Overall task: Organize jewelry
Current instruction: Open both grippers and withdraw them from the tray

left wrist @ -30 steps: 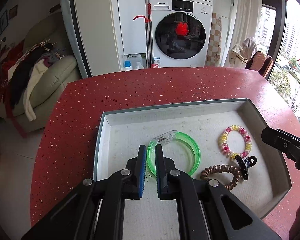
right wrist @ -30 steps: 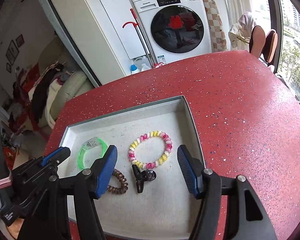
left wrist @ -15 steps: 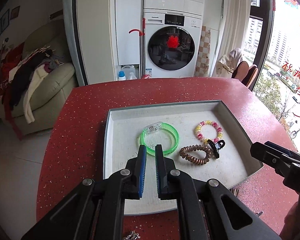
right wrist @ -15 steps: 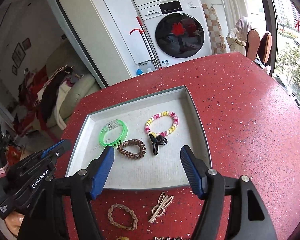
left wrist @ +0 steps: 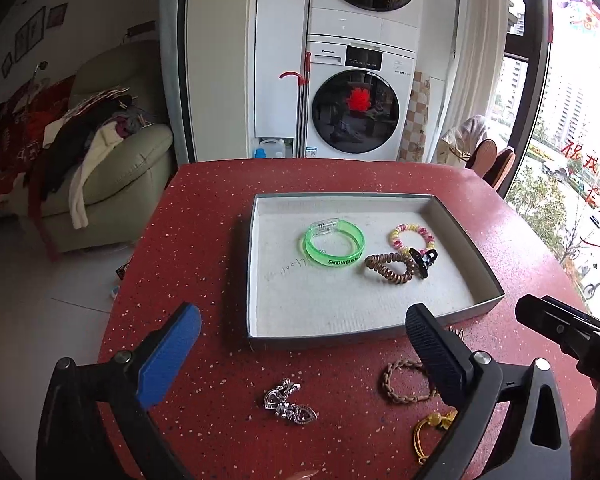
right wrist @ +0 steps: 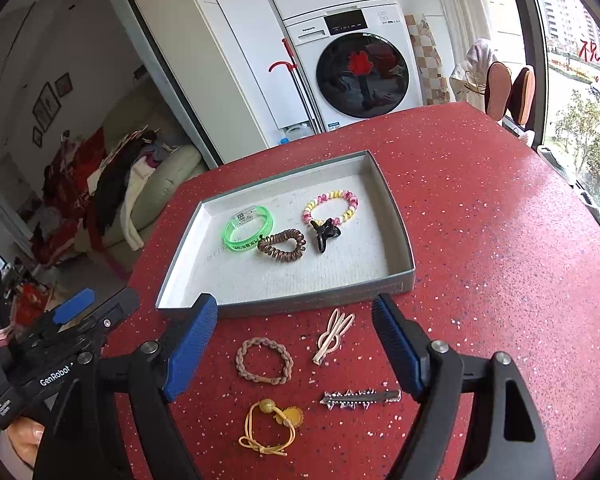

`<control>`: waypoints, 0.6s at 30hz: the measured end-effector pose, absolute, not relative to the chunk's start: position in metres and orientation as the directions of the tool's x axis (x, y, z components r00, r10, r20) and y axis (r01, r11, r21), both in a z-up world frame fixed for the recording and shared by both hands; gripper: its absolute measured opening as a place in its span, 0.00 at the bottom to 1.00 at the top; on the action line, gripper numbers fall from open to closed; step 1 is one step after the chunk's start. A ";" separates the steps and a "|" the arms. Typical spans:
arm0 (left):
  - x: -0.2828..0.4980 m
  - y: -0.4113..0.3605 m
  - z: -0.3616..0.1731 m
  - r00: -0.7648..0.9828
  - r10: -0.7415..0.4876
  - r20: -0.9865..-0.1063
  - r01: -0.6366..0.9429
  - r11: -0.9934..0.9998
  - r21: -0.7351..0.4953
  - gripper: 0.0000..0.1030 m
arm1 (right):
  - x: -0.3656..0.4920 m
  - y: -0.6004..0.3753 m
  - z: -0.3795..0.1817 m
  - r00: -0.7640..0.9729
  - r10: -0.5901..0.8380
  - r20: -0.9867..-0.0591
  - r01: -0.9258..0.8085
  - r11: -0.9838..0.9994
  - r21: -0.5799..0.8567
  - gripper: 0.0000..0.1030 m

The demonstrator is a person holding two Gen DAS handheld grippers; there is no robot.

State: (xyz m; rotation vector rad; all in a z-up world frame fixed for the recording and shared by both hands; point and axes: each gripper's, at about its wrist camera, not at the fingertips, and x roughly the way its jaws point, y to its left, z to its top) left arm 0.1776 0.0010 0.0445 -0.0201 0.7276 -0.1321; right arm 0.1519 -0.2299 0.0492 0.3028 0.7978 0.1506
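Having drawn back from the tray (left wrist: 256,280), the left claw (left wrist: 300,356) now gapes empty above a silver brooch (left wrist: 290,402), probably its next pick; right claw (right wrist: 292,344) likewise spread.

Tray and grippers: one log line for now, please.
left gripper open, empty | right gripper open, empty | tray: four items | table: pieces remain

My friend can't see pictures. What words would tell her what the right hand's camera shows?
The open right tool hovers over a red speckled table, above a braided hair tie, a cream clip, a sparkly barrette and a yellow hair tie. Behind, a grey tray holds a green bracelet, a brown coil tie, a black claw clip and a beaded bracelet.
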 end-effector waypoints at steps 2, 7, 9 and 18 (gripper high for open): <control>0.169 0.003 0.041 0.733 -0.122 -0.669 0.110 0.992 -0.061 1.00 | 0.141 -0.228 0.048 0.697 0.243 -0.675 -0.024 0.948 0.317 0.88; 0.147 0.004 0.029 0.713 -0.119 -0.691 0.108 0.992 -0.060 1.00 | 0.116 -0.229 0.046 0.735 0.233 -0.637 -0.019 0.946 0.323 1.00; 0.141 0.004 0.025 0.705 -0.125 -0.698 0.113 0.992 -0.064 1.00 | 0.110 -0.228 0.045 0.738 0.233 -0.634 -0.019 0.945 0.327 1.00; 0.123 0.006 0.019 0.705 -0.096 -0.702 0.114 0.993 -0.021 1.00 | 0.102 -0.230 0.038 0.673 0.208 -0.710 -0.003 0.961 0.278 1.00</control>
